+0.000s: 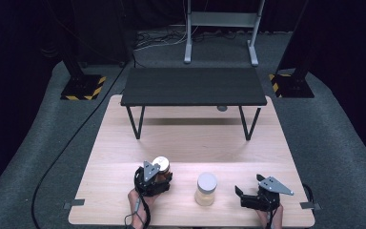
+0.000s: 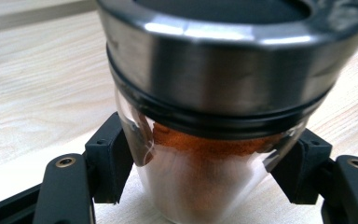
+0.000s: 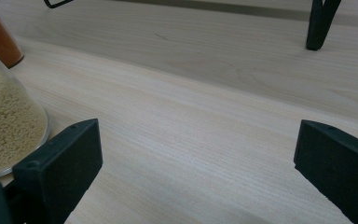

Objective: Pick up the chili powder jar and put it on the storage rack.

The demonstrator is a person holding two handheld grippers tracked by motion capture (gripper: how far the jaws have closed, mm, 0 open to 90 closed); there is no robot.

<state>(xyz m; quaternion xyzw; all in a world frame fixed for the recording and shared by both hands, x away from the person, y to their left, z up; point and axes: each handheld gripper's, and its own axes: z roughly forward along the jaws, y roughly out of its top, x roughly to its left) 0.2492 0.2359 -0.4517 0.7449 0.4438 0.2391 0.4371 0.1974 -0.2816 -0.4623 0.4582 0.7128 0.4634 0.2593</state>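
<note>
From the high view, you are resting both forearms at the near edge of the wooden table (image 1: 124, 143), your left gripper (image 1: 158, 180) reaching forward and clamping the jar of orange powder (image 1: 161, 165), which is standing upright left of centre. Your right gripper (image 1: 242, 192) is lying level near the right corner, pointing left toward the jar of pale grains (image 1: 206, 189), just short of it, its jaws standing wide with nothing between them. A small black bench (image 1: 193, 87) is standing farther back. In the left gripper view, both pads (image 2: 107, 161) are pressing the glass wall of the powder jar (image 2: 200, 177) below its metal lid (image 2: 214, 65). In the right gripper view, your pads (image 3: 60, 165) are sitting well apart over bare wood, the grain jar (image 3: 7, 121) just beside the left one.
</note>
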